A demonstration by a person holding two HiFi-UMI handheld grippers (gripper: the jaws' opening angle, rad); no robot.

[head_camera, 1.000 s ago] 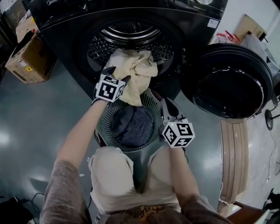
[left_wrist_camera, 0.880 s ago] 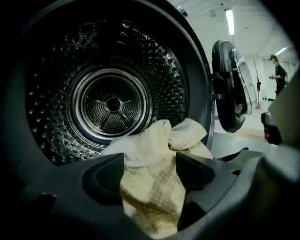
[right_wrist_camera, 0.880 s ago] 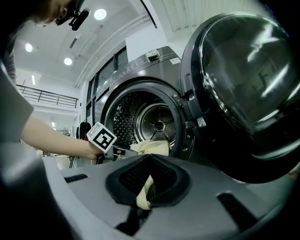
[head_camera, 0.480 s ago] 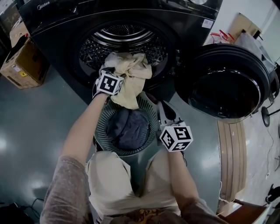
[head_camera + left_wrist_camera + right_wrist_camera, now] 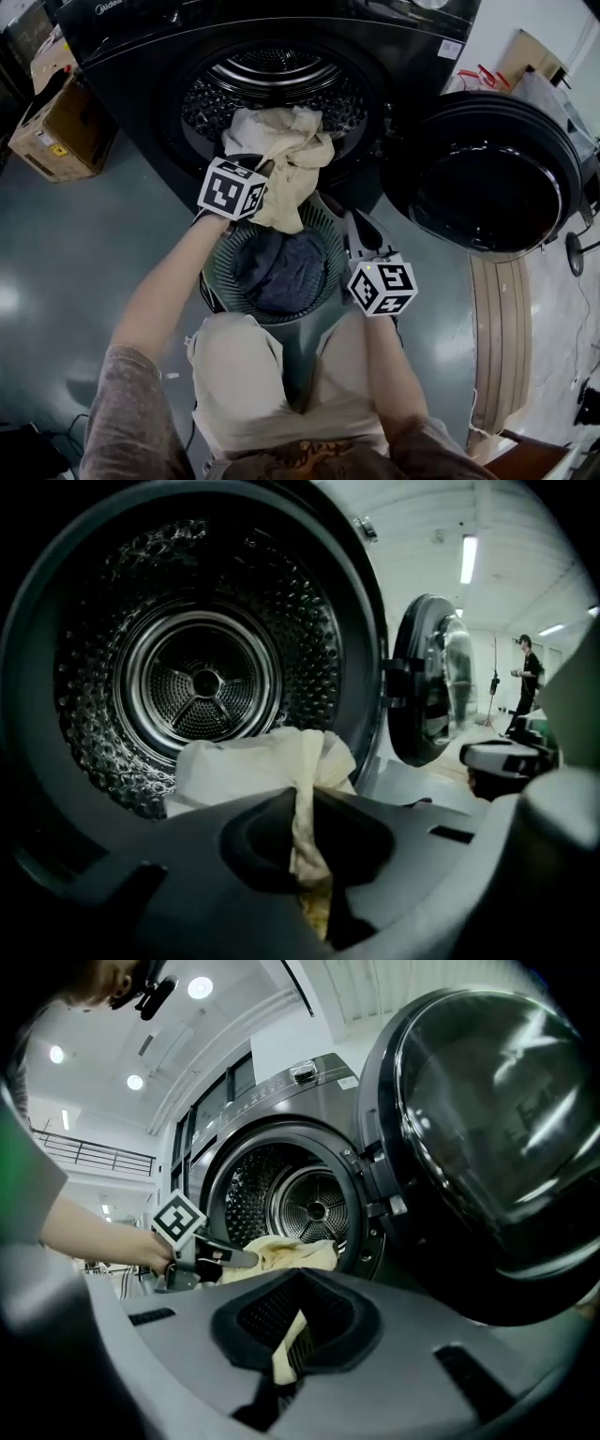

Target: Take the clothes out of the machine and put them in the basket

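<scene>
— Where was the cloth?
— The cream cloth lay bunched on the lip of the machine's opening, half out of the drum. One fold hung down the front, over the far rim of the basket.

— And your left gripper?
— My left gripper had just closed. Its jaws were pressed together on a twisted strand of that cloth, which ran up from between them to the heap on the lip. In the head view the gripper sat at the heap's left edge, pointing into the opening and a little downward.

— The right one?
— My right gripper was low at the basket's right rim, pointing level at the machine. Its jaws were drawn in on a thin, pale, ribbed edge. I took that for the basket's rim, though I couldn't be sure of it.

— What was in the basket?
— A dark garment lay in the bottom. The basket stood on the floor just in front of the machine, between my knees and the opening.

— And the door?
— The door stood swung open to the right, well apart from both grippers. A cardboard box sat on the floor at the machine's left.
</scene>
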